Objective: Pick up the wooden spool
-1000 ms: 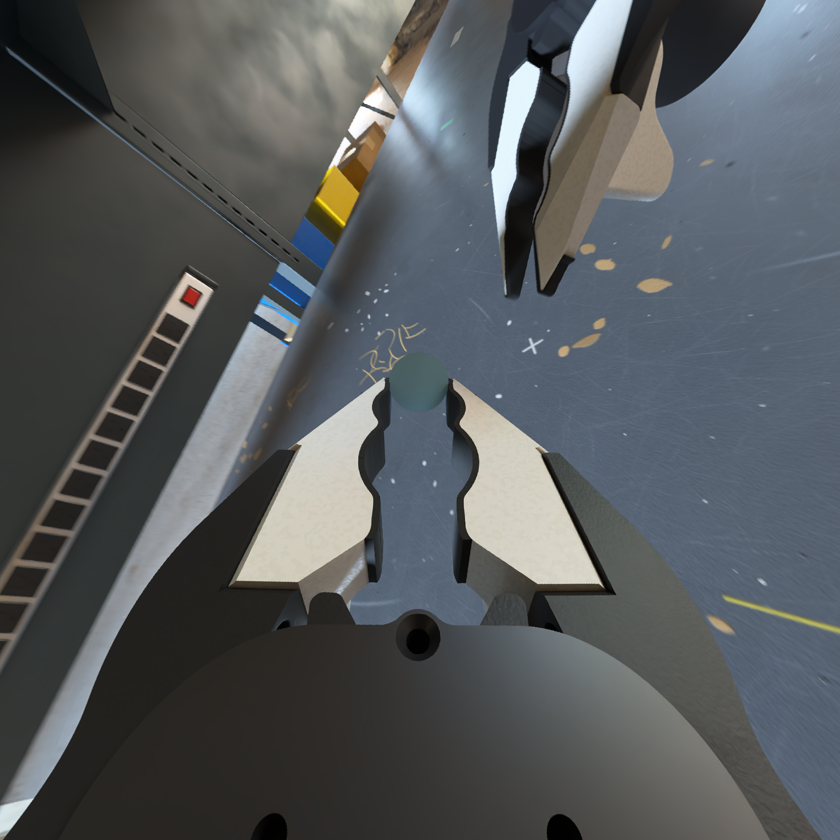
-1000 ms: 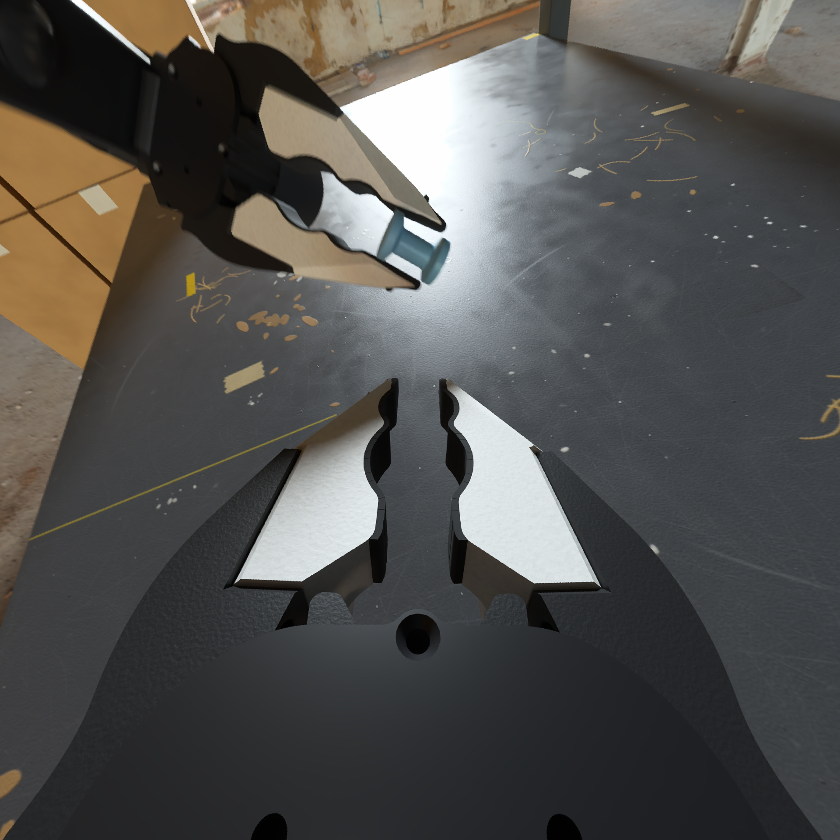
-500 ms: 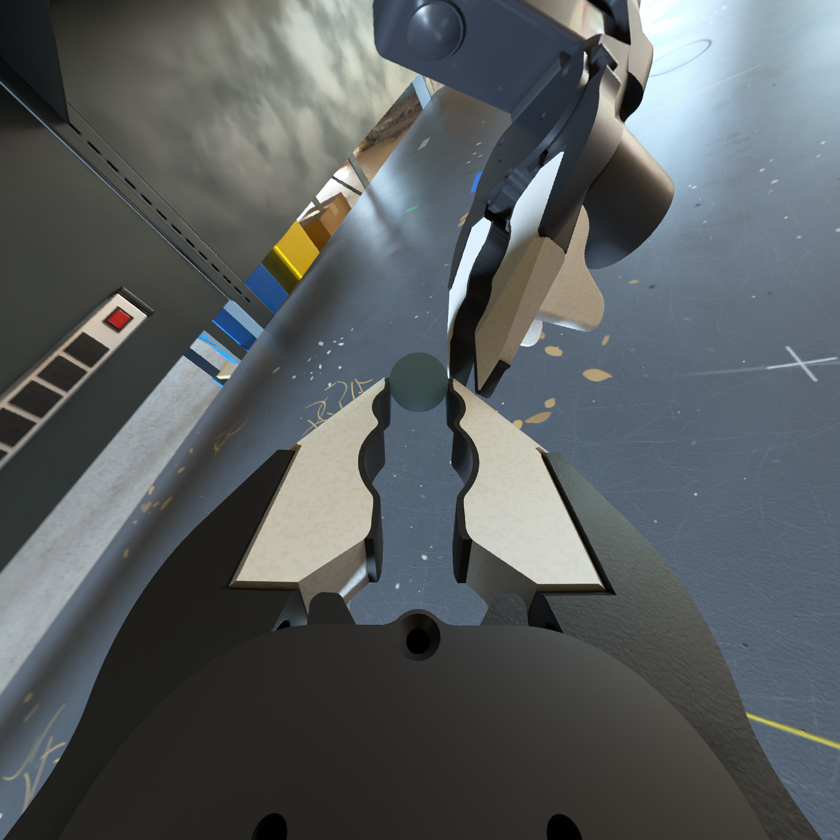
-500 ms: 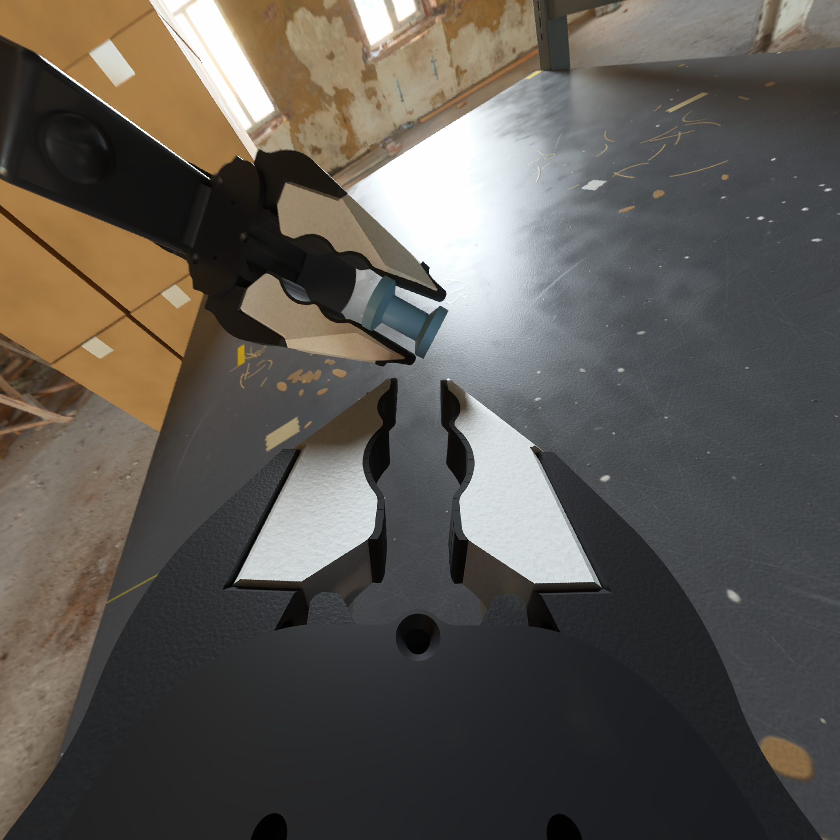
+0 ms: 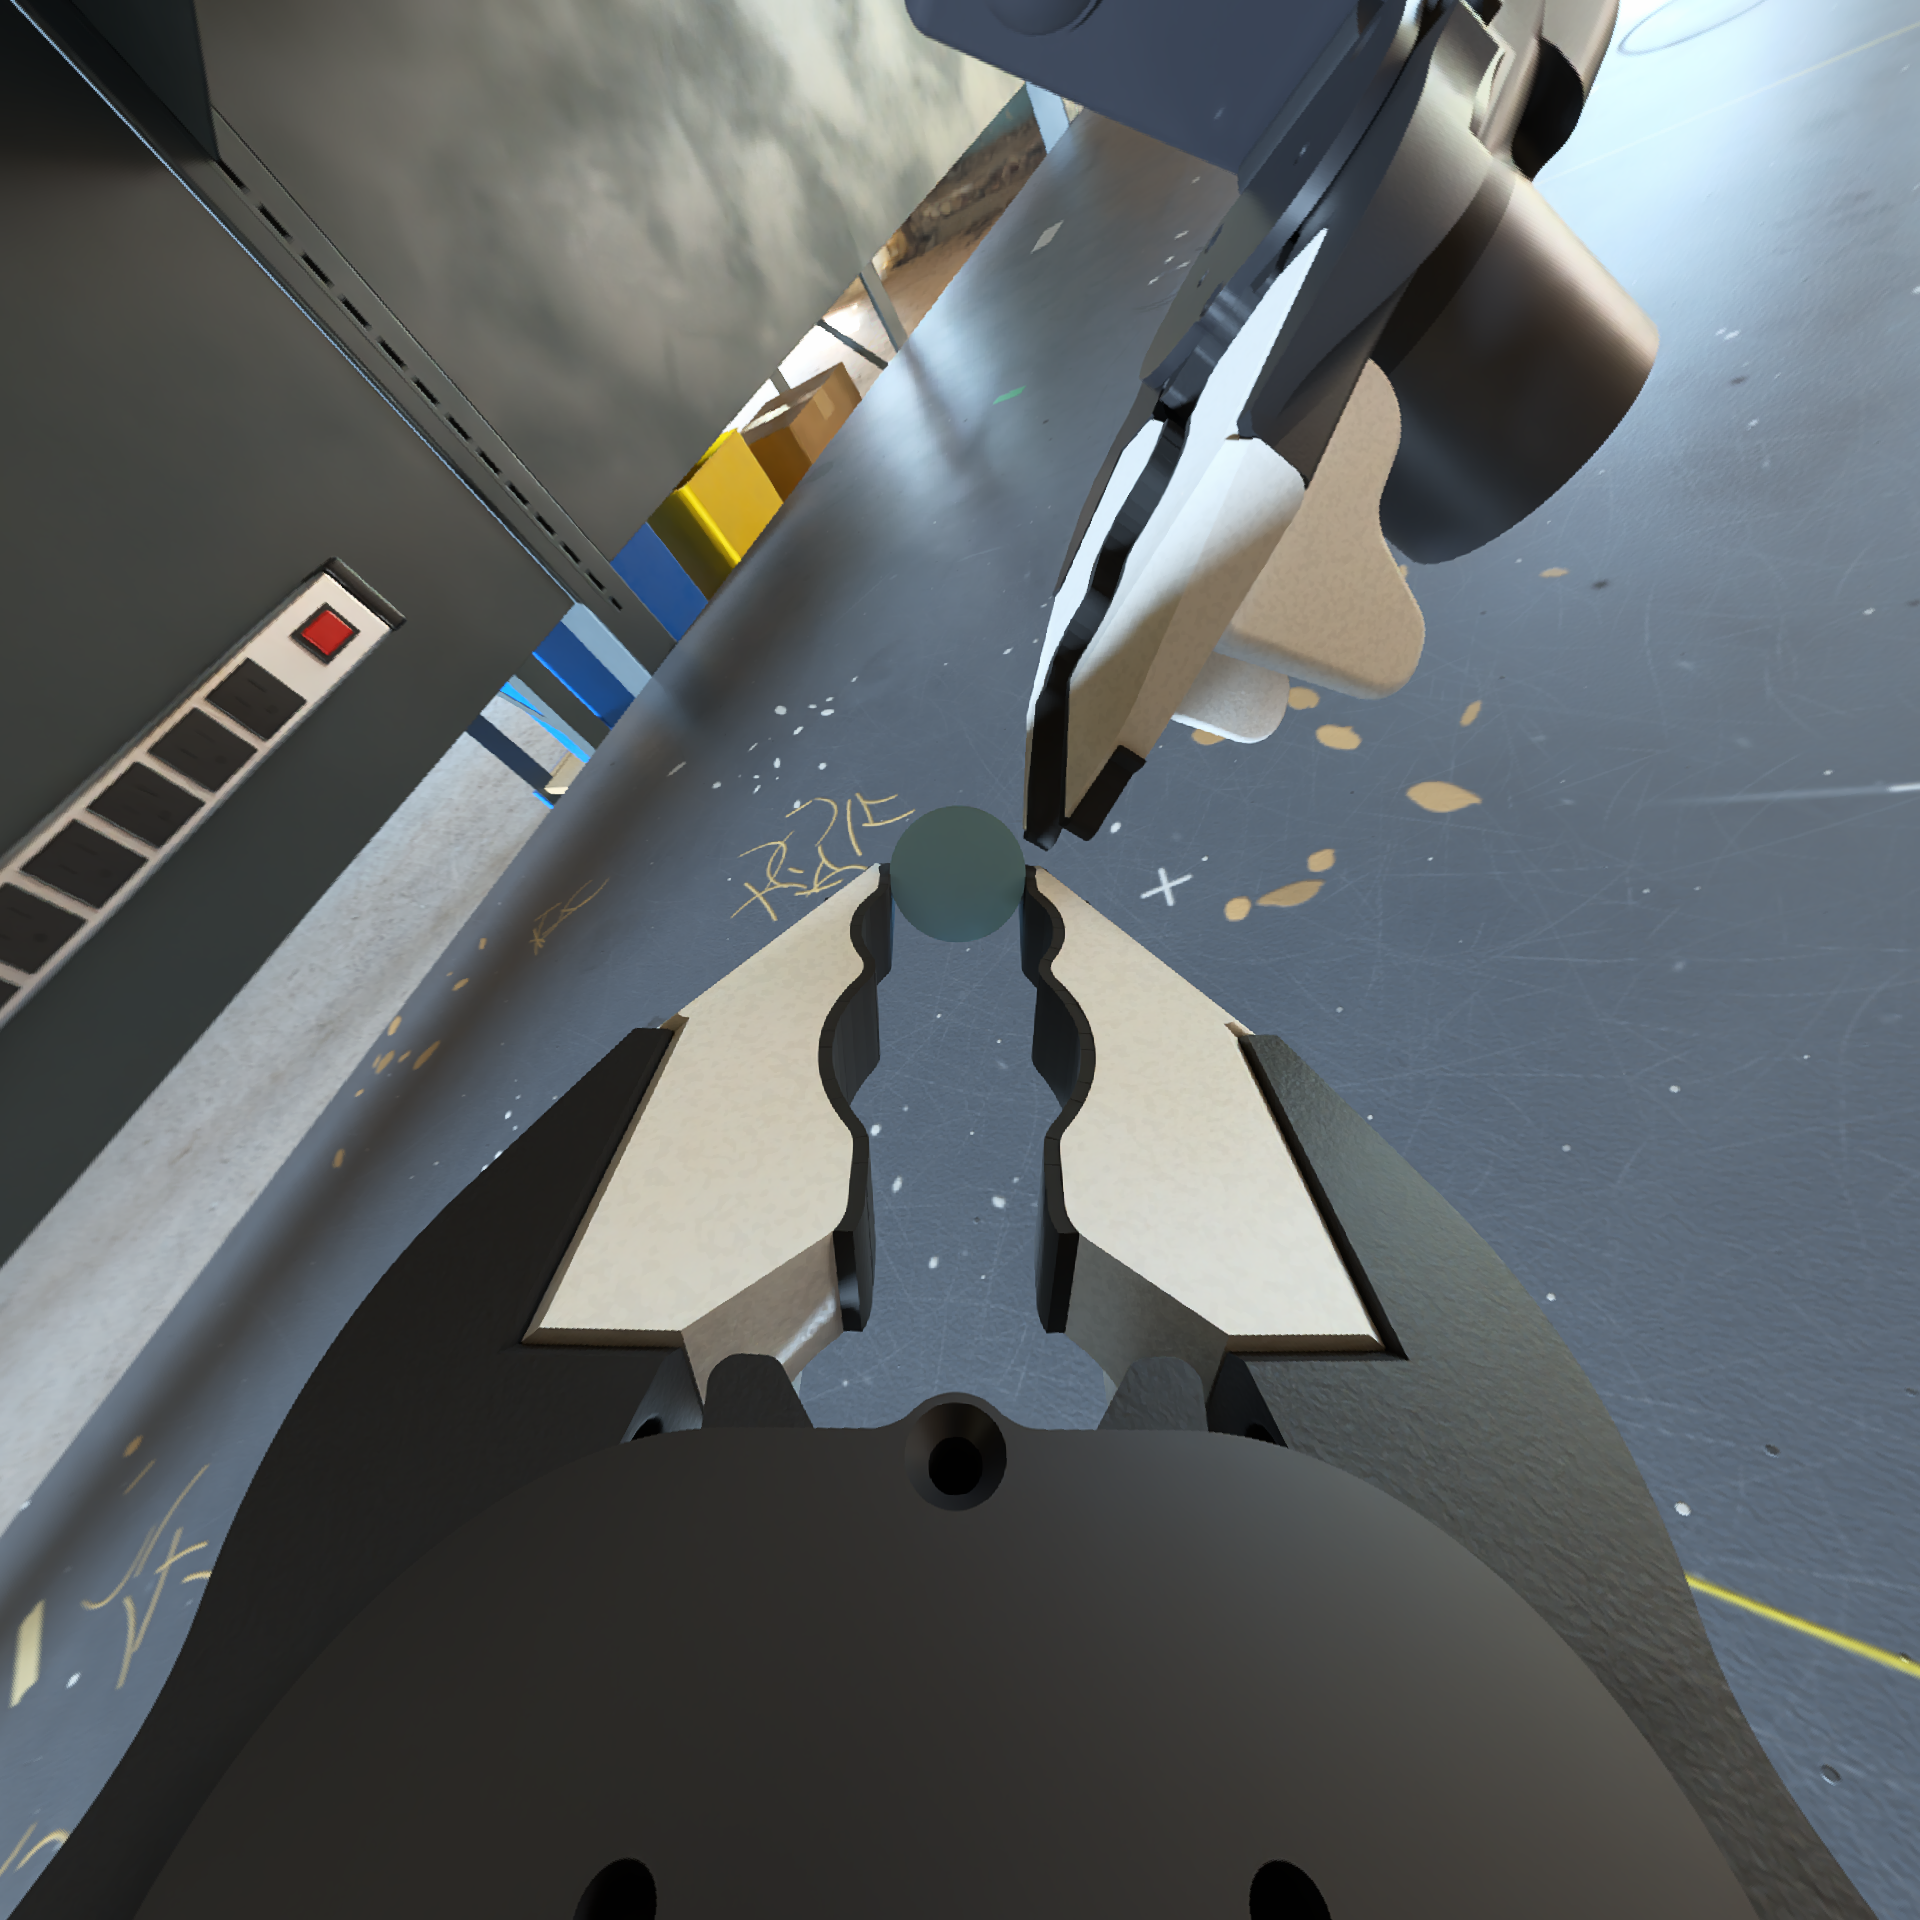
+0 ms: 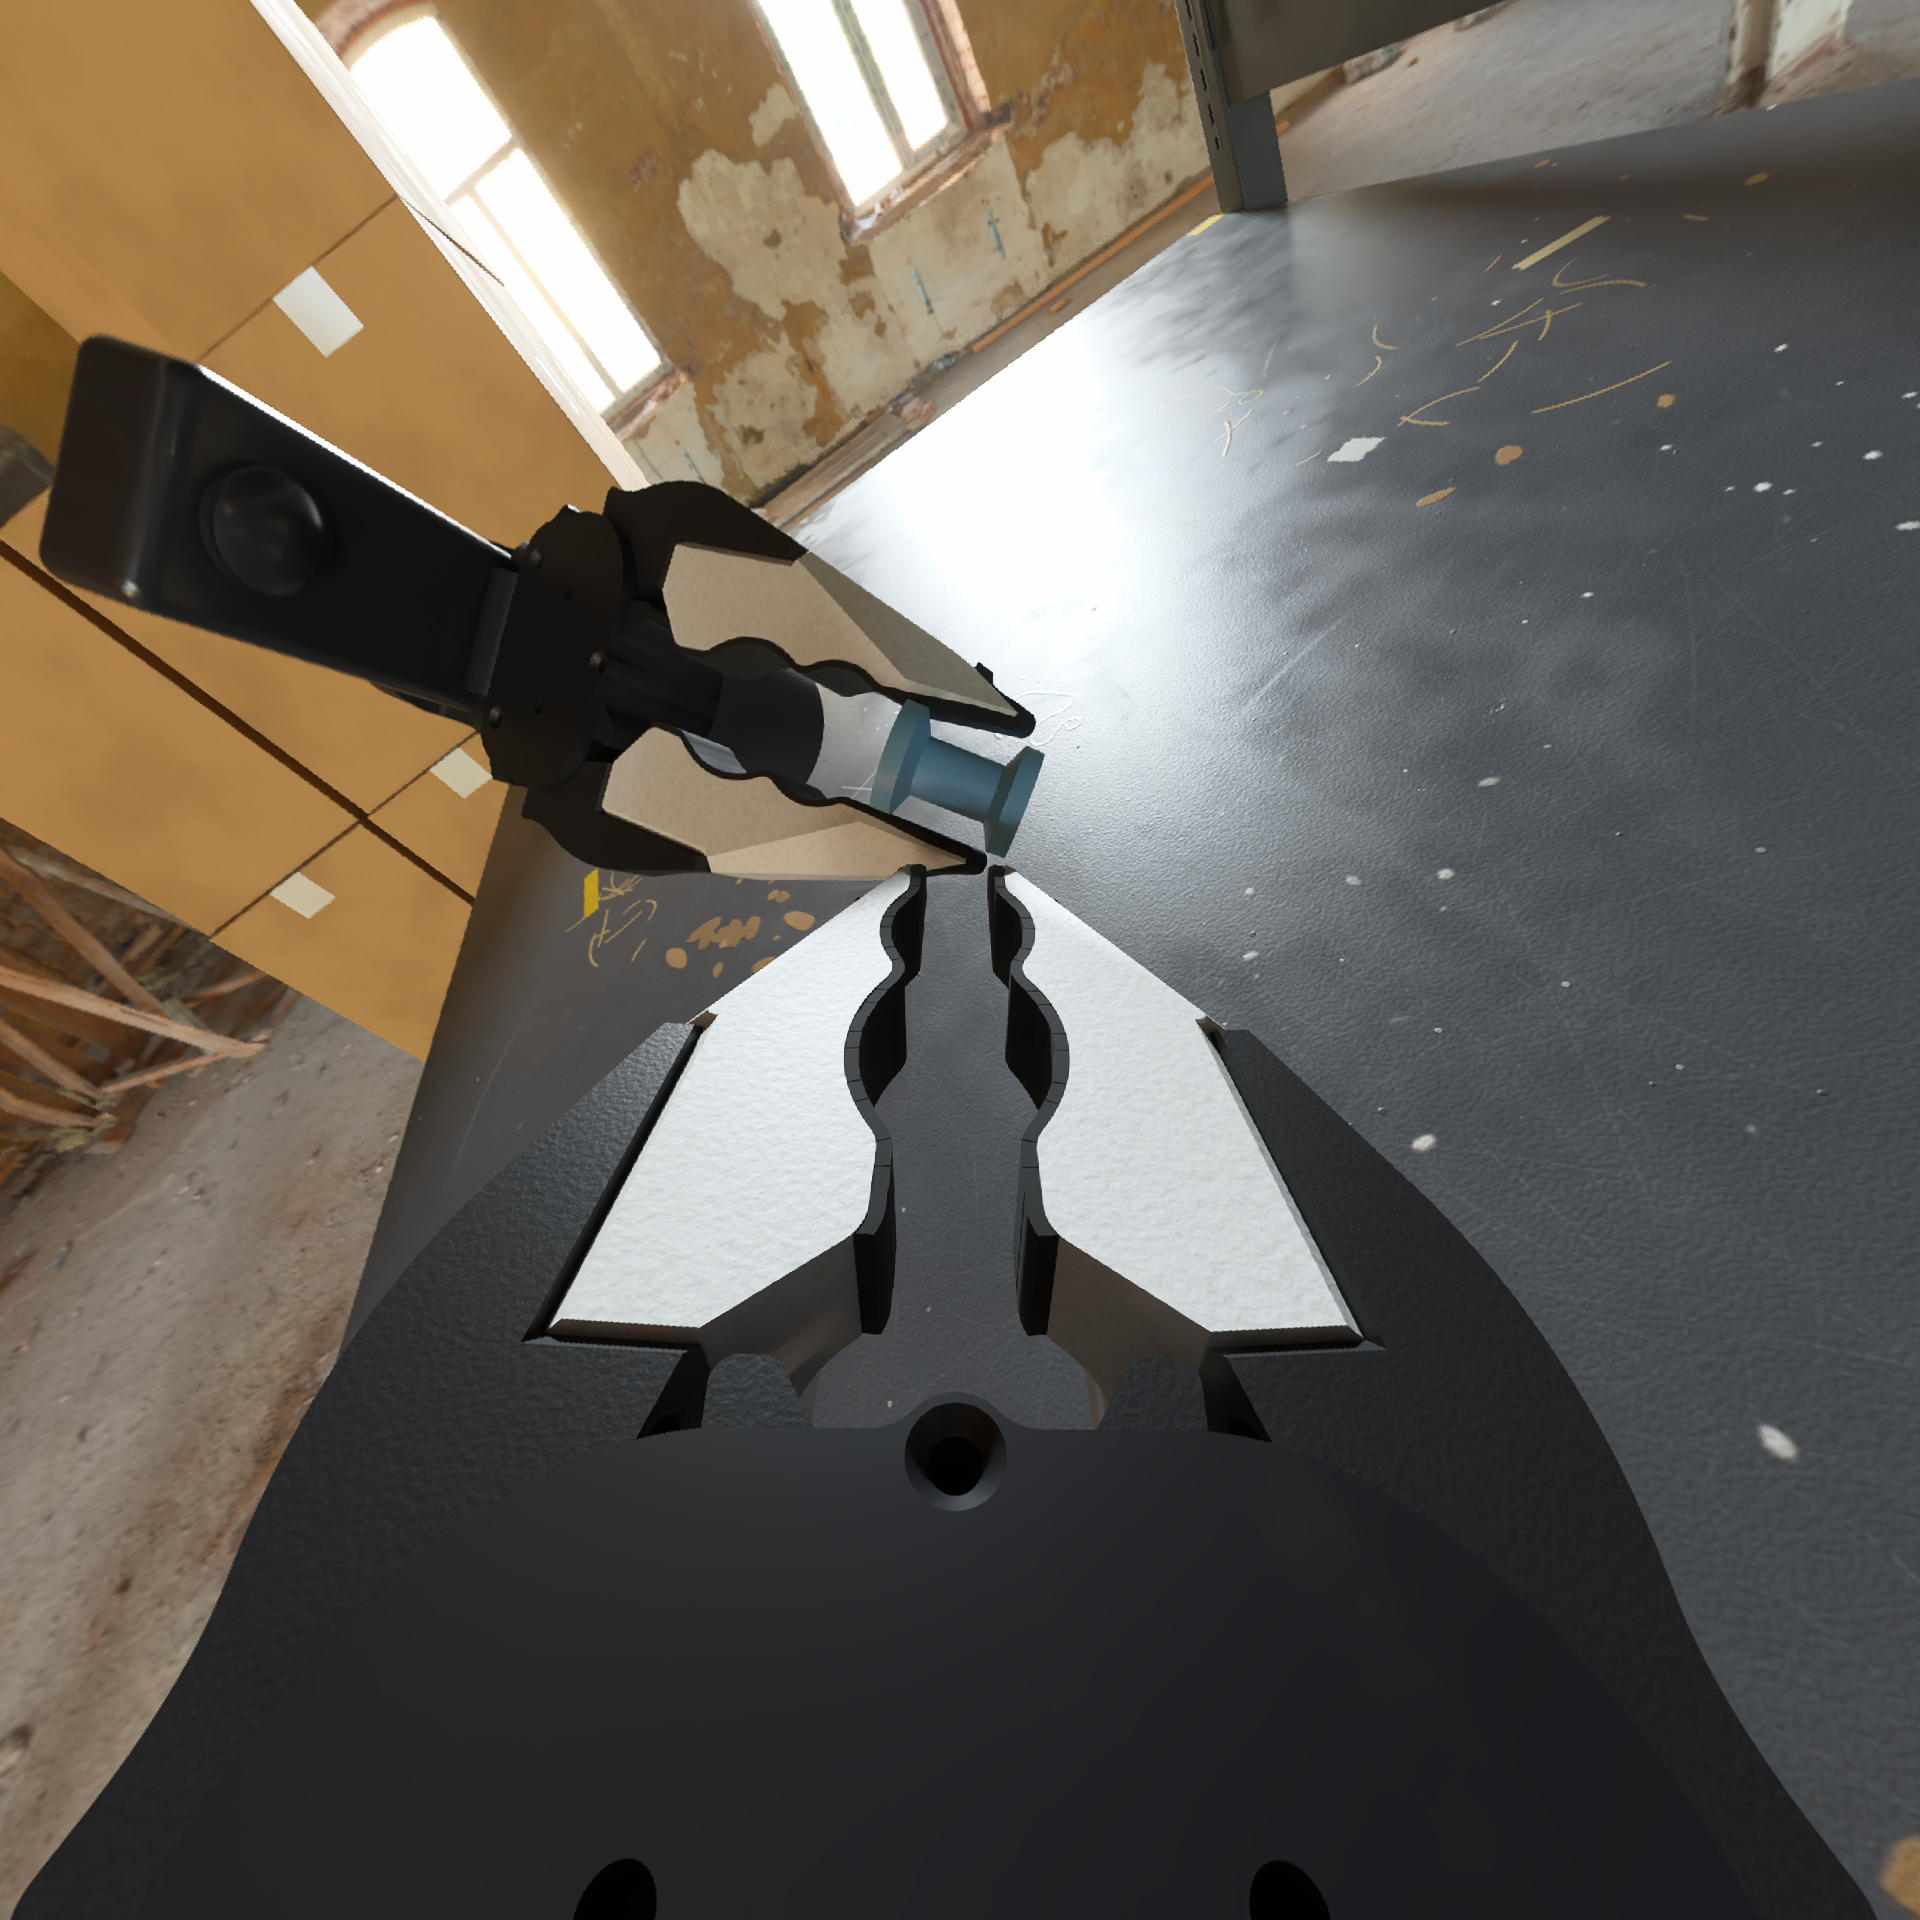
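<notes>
The spool [image 6: 956, 781] is blue-grey, not wood-coloured, and is held off the table between the fingertips of my left gripper [image 6: 1003, 792], which is shut on it. In the left wrist view it shows end-on as a round disc [image 5: 957, 873] between the left gripper's [image 5: 957, 902] tips. My right gripper [image 6: 956, 878] is empty, its jaws nearly together with only a thin slit. Its tips sit just below and in front of the spool, almost touching the left gripper's lower fingertip. It also shows in the left wrist view [image 5: 1062, 831], coming down from the upper right.
The dark, scratched table [image 6: 1558, 831] carries paint flecks and wood shavings [image 5: 1288, 894]. Cardboard boxes [image 6: 208, 260] stand off its left edge. A dark cabinet with a power strip [image 5: 156, 790] and blue and yellow crates [image 5: 717, 509] lie beyond the table.
The two grippers have come together: the right gripper's tips now sit right at the spool held by the left gripper. The right gripper's slit has narrowed slightly.
</notes>
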Robot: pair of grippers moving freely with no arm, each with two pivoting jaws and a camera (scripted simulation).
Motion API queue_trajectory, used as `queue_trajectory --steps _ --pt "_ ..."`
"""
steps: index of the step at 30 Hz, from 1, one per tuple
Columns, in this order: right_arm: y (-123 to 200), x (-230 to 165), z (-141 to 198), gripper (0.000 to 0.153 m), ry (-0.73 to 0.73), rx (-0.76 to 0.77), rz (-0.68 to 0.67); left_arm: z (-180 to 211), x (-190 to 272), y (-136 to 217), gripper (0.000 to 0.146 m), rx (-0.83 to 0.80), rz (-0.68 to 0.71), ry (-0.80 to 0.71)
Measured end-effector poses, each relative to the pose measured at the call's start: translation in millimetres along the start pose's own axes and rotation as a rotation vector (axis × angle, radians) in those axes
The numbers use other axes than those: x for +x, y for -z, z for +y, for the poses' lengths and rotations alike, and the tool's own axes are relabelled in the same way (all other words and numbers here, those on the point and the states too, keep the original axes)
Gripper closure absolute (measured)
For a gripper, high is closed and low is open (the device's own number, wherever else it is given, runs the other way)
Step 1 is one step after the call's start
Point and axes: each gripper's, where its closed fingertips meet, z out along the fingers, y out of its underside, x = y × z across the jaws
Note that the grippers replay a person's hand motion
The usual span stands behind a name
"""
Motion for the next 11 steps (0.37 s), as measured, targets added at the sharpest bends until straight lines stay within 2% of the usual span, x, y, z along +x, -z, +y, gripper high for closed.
queue_trajectory --steps 7,11 --pt "2.3 1.4 -2.9 0.140 -0.035 0.026 -0.028 0.4 5.2 -0.1 0.122 -0.003 0.007 -0.027" --pt "3.5 5.0 -1.8 0.150 -0.036 0.022 -0.008 -1.0 7.7 -0.7 0.122 -0.002 0.003 -0.026"
